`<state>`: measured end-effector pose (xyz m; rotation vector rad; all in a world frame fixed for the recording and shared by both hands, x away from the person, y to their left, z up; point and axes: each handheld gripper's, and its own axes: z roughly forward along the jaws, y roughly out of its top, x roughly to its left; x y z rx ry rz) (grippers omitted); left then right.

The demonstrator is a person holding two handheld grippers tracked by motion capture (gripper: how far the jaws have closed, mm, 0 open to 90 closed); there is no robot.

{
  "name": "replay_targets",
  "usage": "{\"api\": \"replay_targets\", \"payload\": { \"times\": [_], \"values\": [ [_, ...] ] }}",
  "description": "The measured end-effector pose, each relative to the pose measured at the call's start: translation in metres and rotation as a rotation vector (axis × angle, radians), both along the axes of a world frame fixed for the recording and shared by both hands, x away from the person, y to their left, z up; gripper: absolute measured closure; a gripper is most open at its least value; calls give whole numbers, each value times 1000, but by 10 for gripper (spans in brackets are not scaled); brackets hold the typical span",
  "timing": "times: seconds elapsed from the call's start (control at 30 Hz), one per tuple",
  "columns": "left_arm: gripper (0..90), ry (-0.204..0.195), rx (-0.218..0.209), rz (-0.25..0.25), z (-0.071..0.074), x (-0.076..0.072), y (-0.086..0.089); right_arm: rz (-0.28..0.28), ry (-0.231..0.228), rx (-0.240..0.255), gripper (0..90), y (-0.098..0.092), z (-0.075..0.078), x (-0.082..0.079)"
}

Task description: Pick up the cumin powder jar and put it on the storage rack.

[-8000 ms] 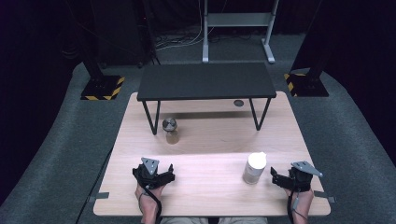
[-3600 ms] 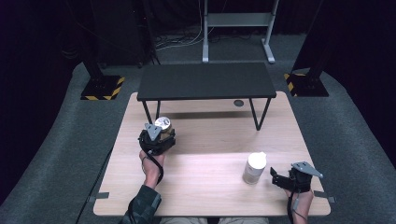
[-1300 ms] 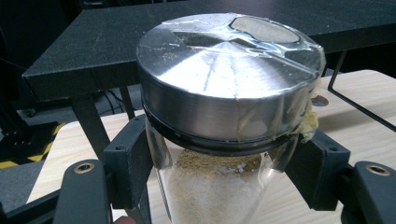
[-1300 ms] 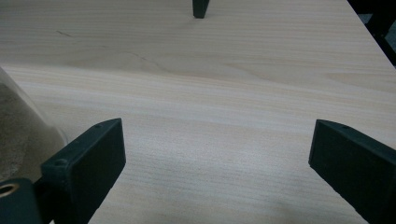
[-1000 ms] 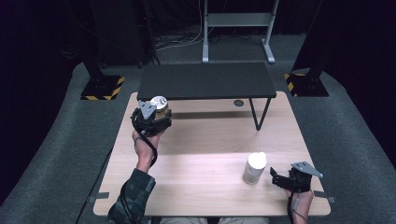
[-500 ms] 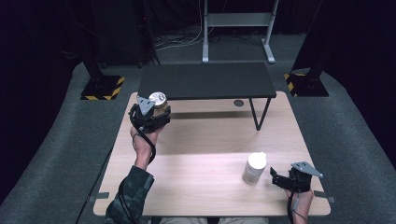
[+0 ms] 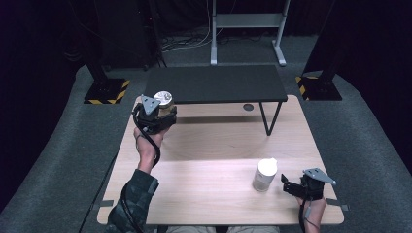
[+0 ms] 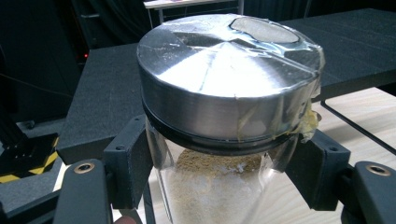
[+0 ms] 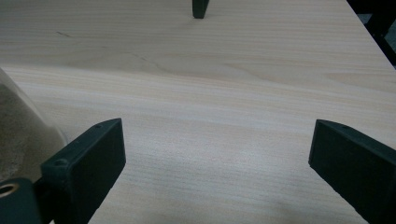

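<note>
The left gripper [image 7: 160,115] holds a glass jar [image 8: 219,186] with a metal lid [image 8: 229,79], its two black jaws pressed against the glass just under the lid. The jar holds a brownish powder and stays upright, lifted above the far left corner of the desk [image 7: 214,194], close to the front edge of the low black shelf [image 7: 214,82] that stands across the far side. The right gripper [image 7: 297,186] rests near the desk's near right corner with its jaws spread wide and nothing between them; a white container [image 7: 265,174] stands just beside it
</note>
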<state>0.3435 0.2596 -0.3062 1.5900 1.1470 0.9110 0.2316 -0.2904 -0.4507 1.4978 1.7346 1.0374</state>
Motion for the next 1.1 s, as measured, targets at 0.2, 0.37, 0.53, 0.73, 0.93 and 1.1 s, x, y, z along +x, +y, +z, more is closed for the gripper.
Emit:
{"api": "replay_targets", "payload": {
  "times": [0.2, 0.37, 0.53, 0.73, 0.93, 1.1],
  "values": [
    [301, -8, -2, -6, 9, 1, 1, 1, 0, -1, 24, 0, 0, 0],
    [302, -19, -1, -9, 17, 2, 1, 1, 0, -1, 24, 0, 0, 0],
    [301, -23, -3, -15, 25, 5, 1, 4, 1, 0, 23, 0, 0, 0],
    [302, -34, -6, -20, 36, 9, 1, 4, 1, 1, 23, -1, 0, 0],
    [301, -36, -6, -21, 39, 10, 1, 4, 0, 1, 24, -1, 0, 0],
    [301, -36, -6, -21, 39, 10, 1, 4, 0, 1, 24, -1, 0, 0]
  ]
}}
